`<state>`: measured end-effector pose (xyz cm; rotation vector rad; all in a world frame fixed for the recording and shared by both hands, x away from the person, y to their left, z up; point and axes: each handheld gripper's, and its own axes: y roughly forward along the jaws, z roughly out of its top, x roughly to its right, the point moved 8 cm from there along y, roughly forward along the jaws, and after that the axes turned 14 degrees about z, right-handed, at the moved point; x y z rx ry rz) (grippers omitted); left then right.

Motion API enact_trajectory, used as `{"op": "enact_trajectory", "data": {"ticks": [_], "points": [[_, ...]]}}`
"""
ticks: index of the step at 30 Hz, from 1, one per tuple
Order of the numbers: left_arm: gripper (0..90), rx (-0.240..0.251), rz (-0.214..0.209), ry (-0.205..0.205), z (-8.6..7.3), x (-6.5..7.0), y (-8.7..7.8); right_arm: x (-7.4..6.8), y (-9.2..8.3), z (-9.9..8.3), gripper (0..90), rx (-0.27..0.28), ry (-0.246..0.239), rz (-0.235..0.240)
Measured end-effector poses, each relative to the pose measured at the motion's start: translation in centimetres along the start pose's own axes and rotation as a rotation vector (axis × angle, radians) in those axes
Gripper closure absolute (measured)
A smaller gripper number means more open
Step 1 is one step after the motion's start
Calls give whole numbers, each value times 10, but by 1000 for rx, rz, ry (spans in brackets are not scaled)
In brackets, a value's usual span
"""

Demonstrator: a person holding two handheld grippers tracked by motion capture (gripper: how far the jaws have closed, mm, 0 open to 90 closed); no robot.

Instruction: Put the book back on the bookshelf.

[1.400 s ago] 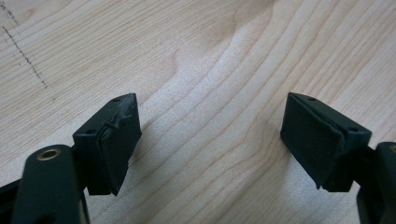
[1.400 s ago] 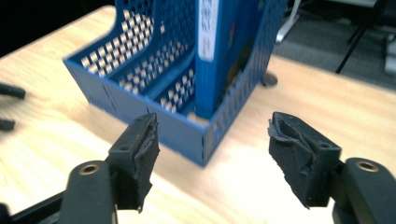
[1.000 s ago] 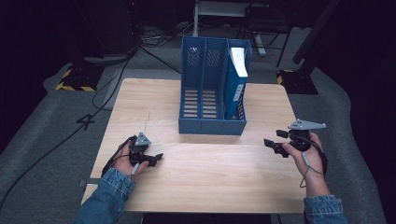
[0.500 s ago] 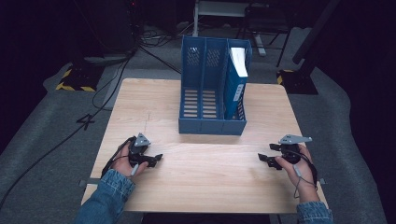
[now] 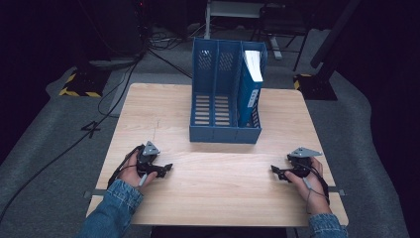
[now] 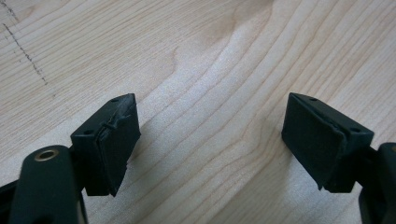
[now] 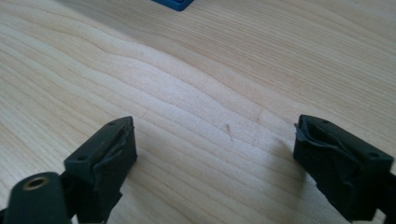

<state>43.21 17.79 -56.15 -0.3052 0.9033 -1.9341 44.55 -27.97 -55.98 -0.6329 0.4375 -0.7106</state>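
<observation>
A blue file rack [image 5: 225, 96] with three slots stands upright at the back middle of the wooden table [image 5: 218, 198]. A blue and white book [image 5: 250, 79] stands in its right slot. My left gripper [image 5: 166, 168] rests low at the front left, held by a hand in a denim sleeve; its jaws stand open over bare wood [image 6: 210, 140]. My right gripper [image 5: 275, 172] sits low at the front right. Its jaws have just been opening and stand wide, with only table between them [image 7: 215, 149]. A corner of the rack [image 7: 173, 3] shows at the top of the right gripper view.
Cables [image 5: 124, 74] run over the grey floor behind and left of the table. Black stands [image 5: 317, 84] and a yellow-striped base [image 5: 77, 84] lie beyond the far edge. Bare tabletop lies between the two grippers.
My right gripper has come down toward the tabletop and drawn nearer the front edge, and its jaws have spread. The left gripper has stayed where it was.
</observation>
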Motion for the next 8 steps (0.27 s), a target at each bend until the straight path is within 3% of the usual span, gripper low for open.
{"op": "enact_trajectory", "data": {"ticks": [8], "points": [[190,-2,-3,9,0,0,0,1,1,0,94,-5,1,0]]}}
